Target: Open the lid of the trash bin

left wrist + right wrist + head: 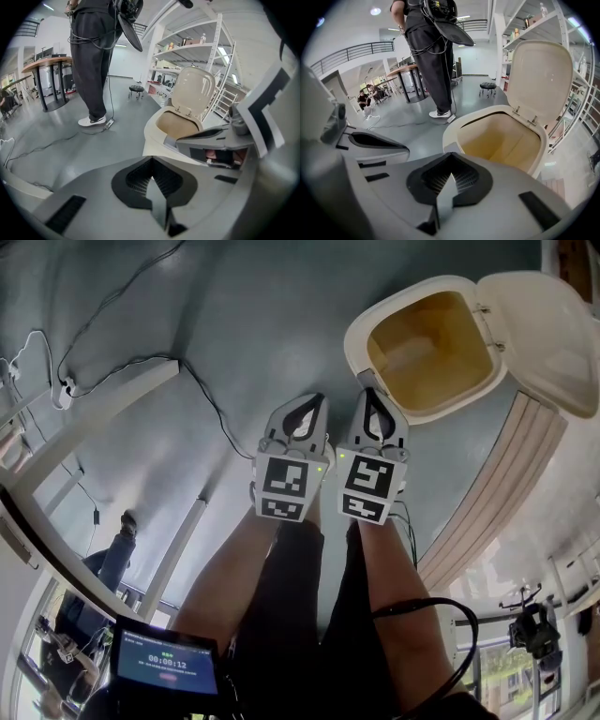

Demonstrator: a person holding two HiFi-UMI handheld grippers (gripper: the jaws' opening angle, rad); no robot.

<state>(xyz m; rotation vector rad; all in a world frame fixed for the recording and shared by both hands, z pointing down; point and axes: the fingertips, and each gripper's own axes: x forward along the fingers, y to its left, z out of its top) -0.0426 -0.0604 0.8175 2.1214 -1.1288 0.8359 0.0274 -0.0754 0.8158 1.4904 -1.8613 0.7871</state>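
The cream trash bin (375, 320) stands on the grey floor at the upper right of the head view, its lid (553, 329) swung fully back and the yellowish inside bare. In the right gripper view the bin (454, 129) sits just past the jaws with the lid (539, 77) upright. My left gripper (314, 401) and right gripper (367, 393) hang side by side just short of the bin's near rim. Both are shut and hold nothing. From the left gripper view the bin (178, 124) lies ahead to the right, partly behind the right gripper (211, 140).
A person in dark trousers (433, 61) stands on the floor beyond the bin. Cables (122, 324) trail across the floor on the left. White shelf racks (197, 47) and a black stool (137, 89) stand behind the bin. A small screen (167, 662) sits at the bottom left.
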